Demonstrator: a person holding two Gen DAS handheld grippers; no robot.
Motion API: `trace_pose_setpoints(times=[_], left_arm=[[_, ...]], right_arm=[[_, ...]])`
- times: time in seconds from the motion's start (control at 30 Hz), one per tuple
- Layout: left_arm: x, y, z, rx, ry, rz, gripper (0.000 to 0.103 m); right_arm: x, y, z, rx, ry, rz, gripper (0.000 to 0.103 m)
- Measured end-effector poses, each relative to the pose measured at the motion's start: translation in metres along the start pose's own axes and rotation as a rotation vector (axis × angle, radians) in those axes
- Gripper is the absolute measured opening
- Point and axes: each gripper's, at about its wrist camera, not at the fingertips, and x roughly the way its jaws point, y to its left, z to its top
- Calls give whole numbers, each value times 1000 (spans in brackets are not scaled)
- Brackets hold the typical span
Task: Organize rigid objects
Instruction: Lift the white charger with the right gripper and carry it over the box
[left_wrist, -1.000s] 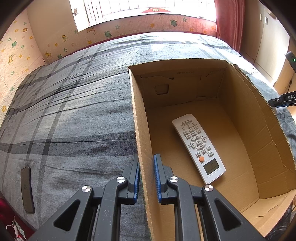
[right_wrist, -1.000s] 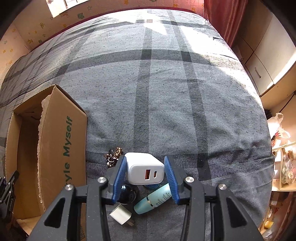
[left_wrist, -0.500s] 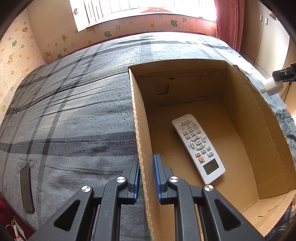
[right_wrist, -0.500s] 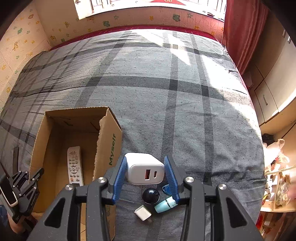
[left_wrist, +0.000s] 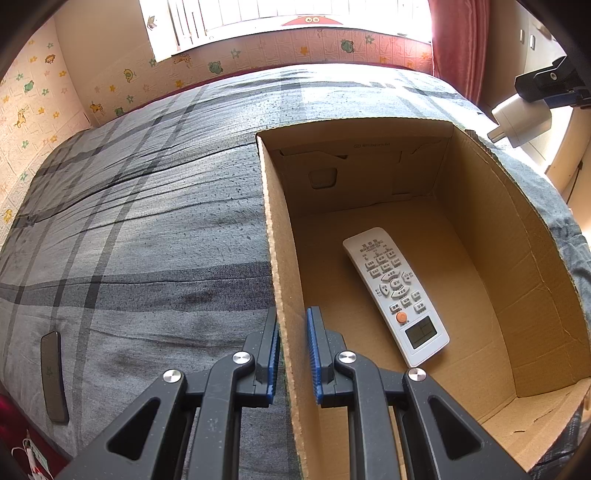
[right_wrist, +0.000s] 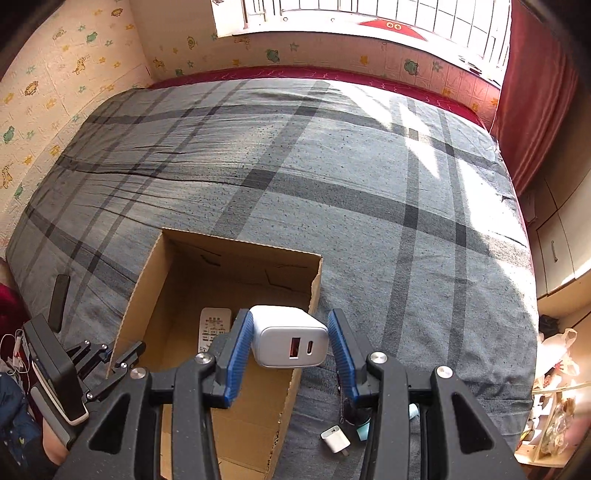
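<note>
Right gripper (right_wrist: 291, 345) with clamped charger (right_wrist: 290, 341) now over box (right_wrist: 236, 254); small plug (right_wrist: 335, 438) right-view-only.

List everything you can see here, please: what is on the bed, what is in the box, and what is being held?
cardboard box: 1, brown, open-topped, on the bed
remote control: 1, white with an orange button, flat on the box floor
large charger: 1, white, held above the box's right wall
small charger: 1, white, on the bedcover right of the box
teal item: 1, beside the small charger, mostly hidden
dark flat item: 1, black, near the bed's edge left of the box
bedcover: 1, grey plaid
left gripper: black with blue pads, clamped on the box's left wall
right gripper: black with blue pads, shut on the large charger
</note>
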Motion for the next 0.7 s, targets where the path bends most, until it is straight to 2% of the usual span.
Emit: trace_pose_setpoints(times=[0.33,0.7], left_arm=[[0,0,0,-1,1,-1,15],[0,1,-1,-5,0,-6,15]], right_arm=[[29,36,2,-41,43,30,45],[76,55,-7,-60,121,-3,45]])
